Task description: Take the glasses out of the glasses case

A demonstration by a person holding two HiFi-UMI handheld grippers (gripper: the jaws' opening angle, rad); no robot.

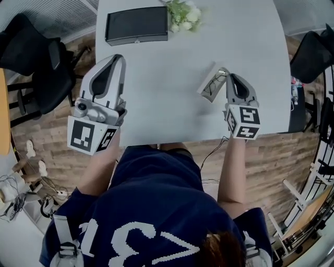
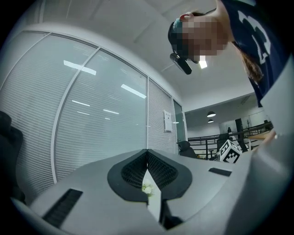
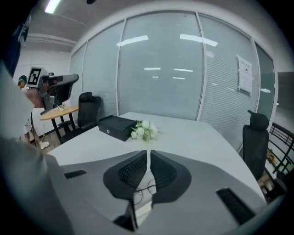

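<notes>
Head view first: the glasses [image 1: 213, 86] are lying on a pale tray-like thing [image 1: 206, 78] on the white table [image 1: 172, 104], over on the person's right and near the front edge. The right gripper [image 1: 225, 71] sits right on top of that spot, with its tips just beside the frames and the pale thing poking out to its left.

From the right gripper view, the right gripper [image 3: 148, 153] has its jaws almost together, just a thin slit between the pads, and I can't see anything pinched there. The glasses [image 3: 146, 189] show lower down in the gap, under the tips rather than between them, so they look like they're resting, not gripped (take that with a grain of salt, the wire is tiny).

The left gripper [image 1: 119, 57] is well apart from all this, over the table's left side. In its own view the left gripper [image 2: 147, 153] is closed up and empty.

At the far end sit a black box [image 1: 136, 24] and some white flowers [image 1: 185, 14], side by side.
</notes>
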